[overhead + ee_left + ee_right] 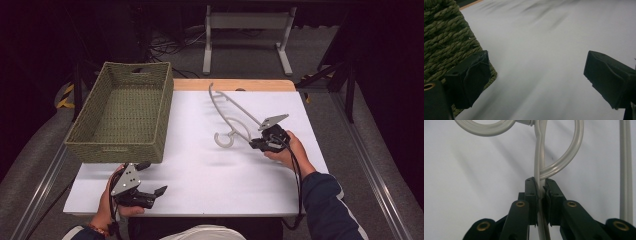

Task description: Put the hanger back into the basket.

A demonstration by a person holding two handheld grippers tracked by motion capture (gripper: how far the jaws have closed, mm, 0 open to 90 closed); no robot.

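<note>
Grey plastic makes up the clothes hanger [235, 112]. It is thin and pale, with a round hook [223, 139] at one end, curvy loops near the hook, and a long straight bar that runs away toward the far side of the table. I can read no words or labels on the hanger or on anything else.

Going from near to far: the left gripper [150, 192] sits by the near edge of the white table [200, 185], held in the person's left hand [107, 200]. Its two black jaws stand wide apart with nothing between them. In the left gripper view one jaw is right beside the corner of the green woven basket [444, 40].

Farther in, on the right side, the right gripper [256, 144] is held in the right hand [290, 150]. Its jaws are squeezed tight on a thin strip of the hanger, close to the hook. In the right gripper view [540, 192] the grey strip runs straight up between the two black pads [531, 195], and a loop curls off to one side above them.

The hanger lies out from this gripper, slanting toward the far edge of the table. The basket [120, 112] stands on the left side, well apart from the hanger.
</note>
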